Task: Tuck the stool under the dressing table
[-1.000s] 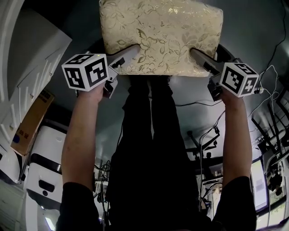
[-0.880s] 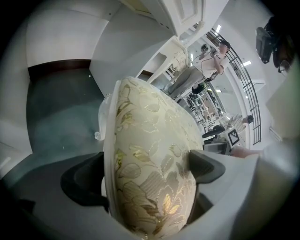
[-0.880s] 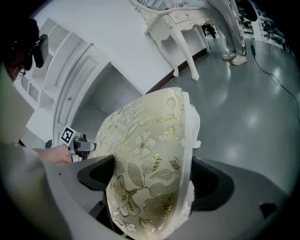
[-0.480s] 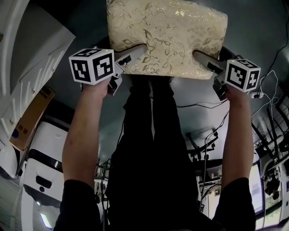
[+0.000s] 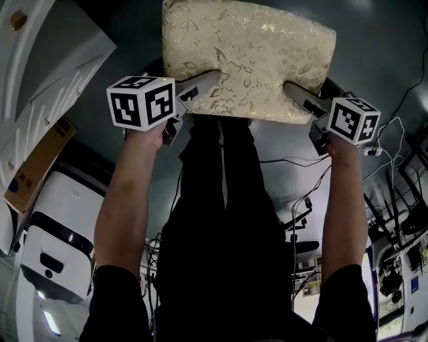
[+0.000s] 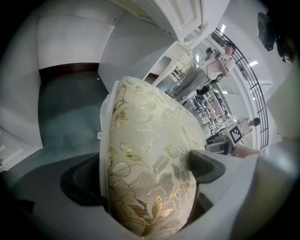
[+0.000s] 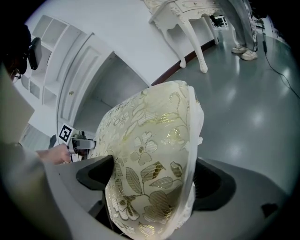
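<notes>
My left gripper (image 5: pixel 204 81) and right gripper (image 5: pixel 297 97) were each closed on the near long edge of the stool (image 5: pixel 249 60), one toward each end, with the stool straight ahead at top centre of the head view, long axis crosswise, shifted slightly right of its position a second earlier.

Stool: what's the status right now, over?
Both clamped: left gripper, right gripper, on stool cushion. White table beyond, stool not yet under it. Path between not fully seen.
</notes>
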Available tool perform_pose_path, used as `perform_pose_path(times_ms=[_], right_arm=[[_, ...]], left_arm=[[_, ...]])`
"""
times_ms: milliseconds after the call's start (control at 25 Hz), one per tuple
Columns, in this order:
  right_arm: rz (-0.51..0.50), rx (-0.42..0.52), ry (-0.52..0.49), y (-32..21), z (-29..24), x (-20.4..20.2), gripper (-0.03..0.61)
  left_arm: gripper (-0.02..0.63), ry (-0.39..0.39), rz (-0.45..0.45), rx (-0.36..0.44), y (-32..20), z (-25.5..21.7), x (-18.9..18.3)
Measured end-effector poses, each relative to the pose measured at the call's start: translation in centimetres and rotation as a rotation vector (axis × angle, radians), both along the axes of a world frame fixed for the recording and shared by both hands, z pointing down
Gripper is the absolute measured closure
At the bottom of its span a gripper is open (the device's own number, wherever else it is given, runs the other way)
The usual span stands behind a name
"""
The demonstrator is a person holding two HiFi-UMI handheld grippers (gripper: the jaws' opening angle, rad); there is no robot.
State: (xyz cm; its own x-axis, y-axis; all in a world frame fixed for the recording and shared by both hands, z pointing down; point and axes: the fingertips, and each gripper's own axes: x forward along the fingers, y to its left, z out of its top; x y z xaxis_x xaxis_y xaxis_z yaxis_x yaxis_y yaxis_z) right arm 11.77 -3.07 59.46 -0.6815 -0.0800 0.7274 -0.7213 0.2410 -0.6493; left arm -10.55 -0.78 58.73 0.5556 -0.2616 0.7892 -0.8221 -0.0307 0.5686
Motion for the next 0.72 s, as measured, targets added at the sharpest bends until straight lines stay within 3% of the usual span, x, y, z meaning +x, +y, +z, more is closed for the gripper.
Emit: perform_pose_path(times_ms=[200,440,720], right_arm=[[-0.062,0.010,0.001,-1.1,-0.7,-0.2,0.075],[0.057,0.030,0.010,0.5,-0.2,0.4,0.075],[0.014,0.056,0.000,-0.2,-1.0,-0.2,0.075]], left_arm=[[0.052,0.016,-0.073,-0.007,0.6,-0.4,0.1],[0.052,0.028,0.051,0.013,-0.5,0.4,0.3],[0.052,0.020,-0.007,0.025,0.0,-0.4,-0.1]])
